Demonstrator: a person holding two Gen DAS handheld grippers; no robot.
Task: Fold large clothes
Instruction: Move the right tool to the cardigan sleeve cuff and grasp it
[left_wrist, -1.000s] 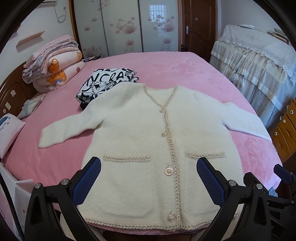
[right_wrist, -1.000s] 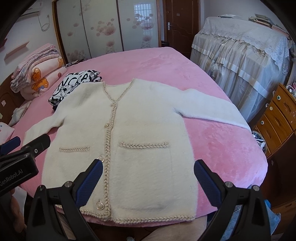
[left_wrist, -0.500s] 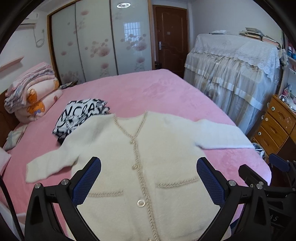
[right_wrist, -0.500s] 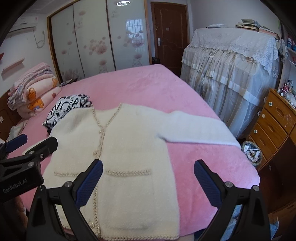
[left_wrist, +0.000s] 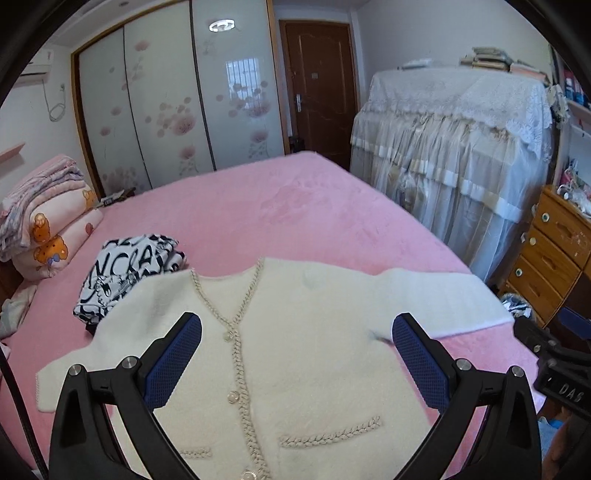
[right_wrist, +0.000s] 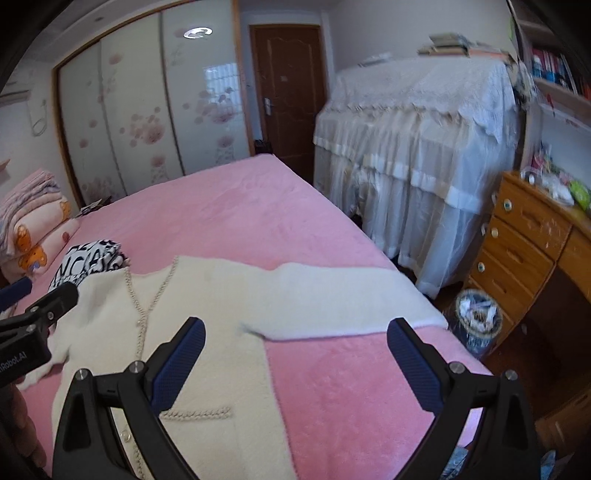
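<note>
A fluffy white cardigan (left_wrist: 317, 354) is lying flat on the pink bed (left_wrist: 258, 206), sleeves out. The left gripper (left_wrist: 297, 354) and right gripper (right_wrist: 295, 354) are hanging above it, both spread wide, holding nothing.

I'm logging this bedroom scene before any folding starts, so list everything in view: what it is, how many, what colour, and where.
cardigan: one, cream with braided trim and buttons, spread flat, front up, on the near part of the bed
bed: one, pink cover, middle of the room
printed garment: one, black and white, folded, by the cardigan's left shoulder
quilts: a stack, pink with bear prints, at the bed's far left
wardrobe: one, frosted floral sliding doors, back wall
door: one, brown, shut
covered furniture: one, white lace cover, books on top, right of the bed
drawer unit: one, wooden, far right
waste basket: one, beside the drawers
left claw: open, over the cardigan
right claw: open, over the right sleeve
</note>
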